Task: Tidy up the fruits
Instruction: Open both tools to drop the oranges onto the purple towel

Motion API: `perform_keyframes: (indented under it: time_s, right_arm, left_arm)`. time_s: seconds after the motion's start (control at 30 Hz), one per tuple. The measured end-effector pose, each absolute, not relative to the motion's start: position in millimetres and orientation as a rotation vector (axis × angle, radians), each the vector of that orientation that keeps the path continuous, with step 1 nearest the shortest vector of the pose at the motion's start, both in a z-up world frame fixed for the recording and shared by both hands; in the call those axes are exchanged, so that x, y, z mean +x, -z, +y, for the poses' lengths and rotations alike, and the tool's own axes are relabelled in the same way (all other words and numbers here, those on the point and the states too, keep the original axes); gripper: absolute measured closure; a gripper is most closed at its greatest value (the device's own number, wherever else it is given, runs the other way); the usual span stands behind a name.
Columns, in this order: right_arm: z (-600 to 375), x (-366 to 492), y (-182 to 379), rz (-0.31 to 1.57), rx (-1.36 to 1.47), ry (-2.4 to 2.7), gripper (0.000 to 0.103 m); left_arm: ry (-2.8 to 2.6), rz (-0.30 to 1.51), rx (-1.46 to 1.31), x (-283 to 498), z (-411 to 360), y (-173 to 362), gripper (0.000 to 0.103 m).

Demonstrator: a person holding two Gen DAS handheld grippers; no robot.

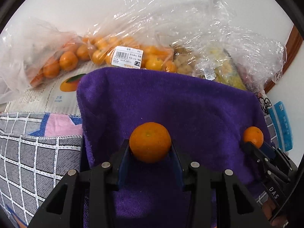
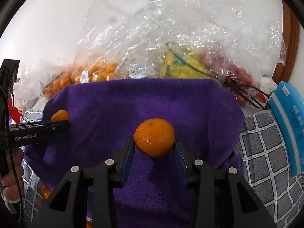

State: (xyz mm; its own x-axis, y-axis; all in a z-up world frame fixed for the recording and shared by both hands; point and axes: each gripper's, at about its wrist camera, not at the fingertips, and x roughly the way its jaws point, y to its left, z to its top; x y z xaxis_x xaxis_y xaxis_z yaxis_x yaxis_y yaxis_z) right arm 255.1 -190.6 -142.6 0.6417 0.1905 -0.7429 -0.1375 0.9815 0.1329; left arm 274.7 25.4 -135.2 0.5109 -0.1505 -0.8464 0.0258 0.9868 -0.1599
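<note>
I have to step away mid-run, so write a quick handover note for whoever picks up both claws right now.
Left claw: shut on an orange, over the purple towel.
Right claw: shut on another orange, over the same towel.
Behind the towel: bagged oranges, plus bags with yellow fruit and red fruit.
Done: two oranges picked up, one per claw.
Left: probably set both down on the towel, then carry on with the bags. No loose fruit lies on the towel yet.

A plain white wall [image 1: 76, 3] meets brown wooden trim [image 1: 293, 43] at right.
</note>
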Motion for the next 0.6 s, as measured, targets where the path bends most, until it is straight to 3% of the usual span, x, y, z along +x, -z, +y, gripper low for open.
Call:
perform_keyframes:
  time_s: [0.33,0.5,0.6]
  right_arm:
    - [-182,251,138,0.868,0.014,-0.182,0.059]
    - [-181,236,115,0.802,-0.003,-0.179,0.039]
    - [-181,226,104,0.783,0.005,-0.177,0.036]
  left_arm:
    - [0.109,1.053,-0.111,274,23,141,0.063]
    - [0.110,1.052,-0.091,268,18,133,0.051]
    - [0.109,1.033,-0.080,258,14,121,0.043]
